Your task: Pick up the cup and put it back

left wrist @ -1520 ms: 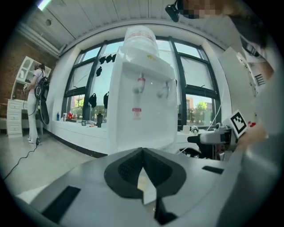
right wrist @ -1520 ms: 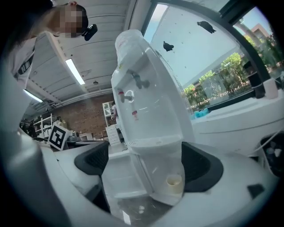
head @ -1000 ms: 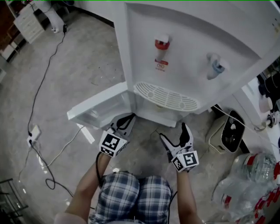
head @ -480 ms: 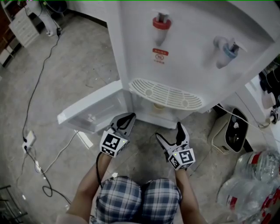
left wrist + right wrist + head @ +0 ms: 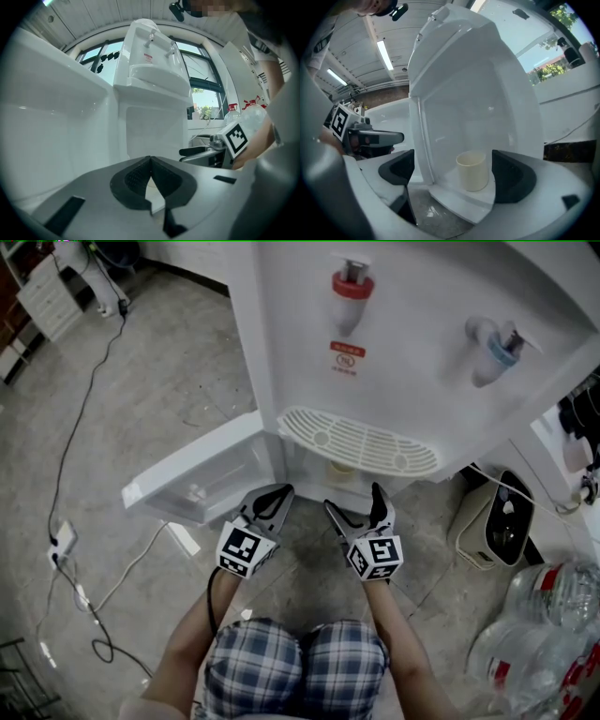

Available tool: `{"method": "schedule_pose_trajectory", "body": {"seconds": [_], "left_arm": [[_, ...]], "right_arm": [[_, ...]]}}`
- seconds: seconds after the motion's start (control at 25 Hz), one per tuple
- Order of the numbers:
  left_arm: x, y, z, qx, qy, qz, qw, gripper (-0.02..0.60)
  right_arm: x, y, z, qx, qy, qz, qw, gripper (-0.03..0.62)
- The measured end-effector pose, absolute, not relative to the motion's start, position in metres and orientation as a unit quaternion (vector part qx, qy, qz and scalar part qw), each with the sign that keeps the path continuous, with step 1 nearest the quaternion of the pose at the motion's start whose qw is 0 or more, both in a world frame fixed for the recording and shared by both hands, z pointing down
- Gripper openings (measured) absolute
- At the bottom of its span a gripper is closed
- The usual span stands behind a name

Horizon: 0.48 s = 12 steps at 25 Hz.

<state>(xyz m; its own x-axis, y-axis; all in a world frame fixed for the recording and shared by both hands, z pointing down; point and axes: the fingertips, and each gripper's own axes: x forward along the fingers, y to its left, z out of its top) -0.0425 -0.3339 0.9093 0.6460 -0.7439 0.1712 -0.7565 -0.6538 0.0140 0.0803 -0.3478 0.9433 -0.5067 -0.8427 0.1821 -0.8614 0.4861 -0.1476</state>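
Observation:
A cream cup [image 5: 472, 171] stands upright on the floor of the water dispenser's [image 5: 422, 381] lower cabinet; in the head view only its rim [image 5: 341, 468] peeks out below the drip tray [image 5: 361, 442]. My right gripper [image 5: 354, 500] is open just outside the cabinet mouth, and its jaws [image 5: 457, 172] frame the cup from a short distance without touching it. My left gripper [image 5: 278, 493] hovers beside the open cabinet door [image 5: 202, 474], fingers [image 5: 140, 176] pressed together on nothing. The right gripper view also catches the left gripper [image 5: 375, 138] at its left edge.
Red tap [image 5: 348, 287] and blue tap [image 5: 497, 348] sit above the tray. A power strip with cables [image 5: 58, 540] lies on the concrete floor at left. A small appliance [image 5: 502, 521] and plastic bottles [image 5: 553, 634] crowd the right. The person's plaid shorts [image 5: 300, 667] fill the bottom.
My right gripper has moved left and forward, closer to the cabinet mouth. The left gripper has hardly moved. The head view has tilted so the dispenser sits higher.

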Motion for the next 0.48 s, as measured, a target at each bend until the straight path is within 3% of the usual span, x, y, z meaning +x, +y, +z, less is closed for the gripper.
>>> {"method": "schedule_pose_trajectory", "body": {"seconds": [0.48], "left_arm": [[-0.056, -0.327, 0.917, 0.901, -0.426, 0.071, 0.045, 0.025]], "right_arm": [[0.078, -0.413, 1.006, 0.559, -0.807, 0.157, 0.104, 0.508]]}}
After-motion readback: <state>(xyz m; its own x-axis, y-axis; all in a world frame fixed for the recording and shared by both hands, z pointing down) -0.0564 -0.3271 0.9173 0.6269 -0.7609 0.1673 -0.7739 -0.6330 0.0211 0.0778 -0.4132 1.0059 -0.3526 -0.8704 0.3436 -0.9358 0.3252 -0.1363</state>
